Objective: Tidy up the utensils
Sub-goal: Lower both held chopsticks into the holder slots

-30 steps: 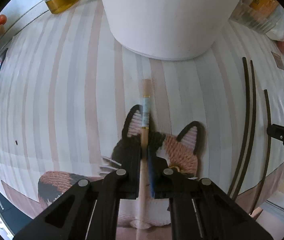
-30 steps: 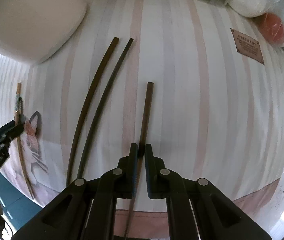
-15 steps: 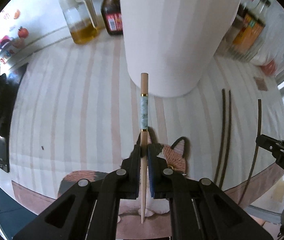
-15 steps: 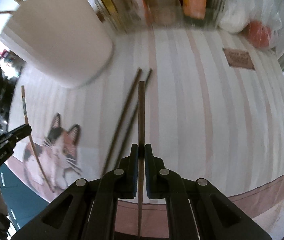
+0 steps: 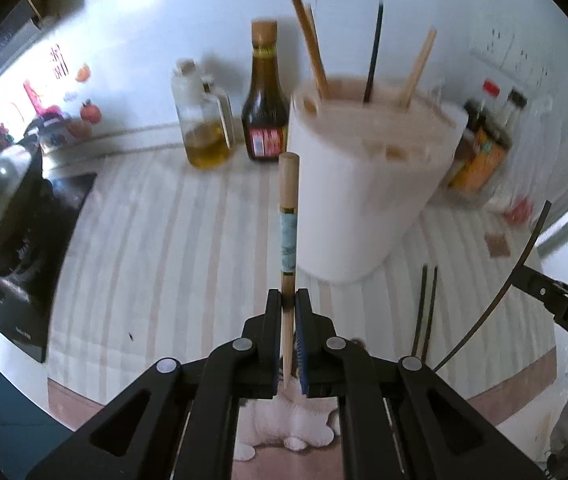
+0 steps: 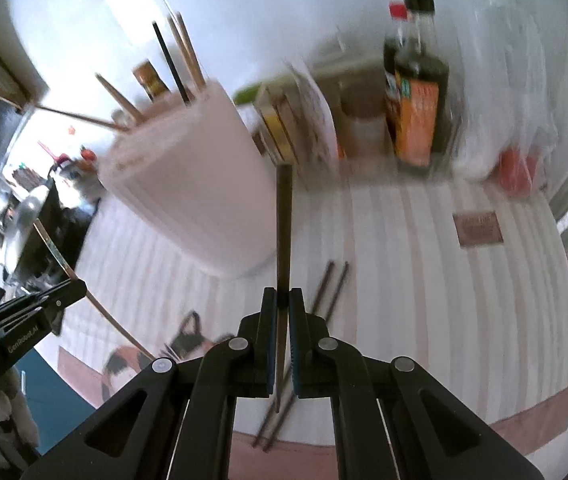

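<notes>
My left gripper (image 5: pixel 288 300) is shut on a light wooden chopstick (image 5: pixel 288 216) with a pale blue band, held upright above the striped cloth. My right gripper (image 6: pixel 282 298) is shut on a dark brown chopstick (image 6: pixel 284 232), also raised. The white utensil holder (image 5: pixel 368 184) stands just behind, with several chopsticks (image 5: pixel 312 44) sticking out of its top; it also shows in the right wrist view (image 6: pixel 187 176). Two dark chopsticks (image 5: pixel 426 308) lie on the cloth to the right of the holder, and show below the right gripper (image 6: pixel 330 280).
Oil bottle (image 5: pixel 203 120) and brown sauce bottle (image 5: pixel 265 96) stand behind the holder. More bottles (image 6: pixel 416 92) and packets line the back wall. A black stove (image 5: pixel 15 240) sits at the left. A cat-print mat (image 6: pixel 187 340) lies at the front edge.
Both grippers have risen and tilted up with their chopsticks, from near the cloth to level with the holder's top. The holder's rim and its chopsticks have come into view.
</notes>
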Demonstrator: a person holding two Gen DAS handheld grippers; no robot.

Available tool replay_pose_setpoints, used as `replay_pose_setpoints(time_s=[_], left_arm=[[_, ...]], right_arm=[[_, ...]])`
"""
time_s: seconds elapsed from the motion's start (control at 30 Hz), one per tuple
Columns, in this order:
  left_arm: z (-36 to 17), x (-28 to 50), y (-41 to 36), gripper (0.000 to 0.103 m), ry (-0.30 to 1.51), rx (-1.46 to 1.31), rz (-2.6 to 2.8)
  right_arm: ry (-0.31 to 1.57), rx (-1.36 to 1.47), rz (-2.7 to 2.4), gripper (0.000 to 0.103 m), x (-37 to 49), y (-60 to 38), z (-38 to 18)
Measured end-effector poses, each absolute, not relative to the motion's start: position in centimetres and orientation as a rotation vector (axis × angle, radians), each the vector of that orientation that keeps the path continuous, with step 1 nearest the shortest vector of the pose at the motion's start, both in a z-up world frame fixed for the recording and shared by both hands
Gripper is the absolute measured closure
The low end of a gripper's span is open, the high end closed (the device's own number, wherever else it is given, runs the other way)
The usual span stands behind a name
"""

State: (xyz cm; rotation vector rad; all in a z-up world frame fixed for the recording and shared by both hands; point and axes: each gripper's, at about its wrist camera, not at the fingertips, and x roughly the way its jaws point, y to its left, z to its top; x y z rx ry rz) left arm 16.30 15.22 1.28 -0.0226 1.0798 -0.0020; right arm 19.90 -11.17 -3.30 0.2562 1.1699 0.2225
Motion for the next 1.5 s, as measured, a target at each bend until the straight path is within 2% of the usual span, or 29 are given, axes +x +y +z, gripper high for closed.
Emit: replay_pose_setpoints(time_s=[0.27, 0.6, 0.83, 1.13, 1.5], left_arm=[[6.9, 17.3, 16.0, 0.099, 0.946, -0.048, 0.018], [15.1, 19.9, 15.3, 0.099, 0.778, -0.057, 0.008], [18.6, 23.3, 14.2, 0.099, 0.705, -0.041, 0.021], [19.3, 27.8, 13.6, 0.099, 0.696, -0.031, 0.059], [16.8, 32.4, 13.2, 0.099, 0.764, -0.069, 0.029]], right_arm=[[1.059, 0.277, 0.253, 0.098, 21.8, -10.6, 1.0], [0.89, 0.293, 0.325, 0.098, 24.4, -10.0, 9.9], [0.793, 0.241, 0.333, 0.098, 27.8, -8.8, 14.9], [0.741, 0.202, 0.295, 0.098, 32.3, -7.6, 17.1], [0.764, 0.222, 0.276, 0.098, 36.5, -6.6, 15.1]])
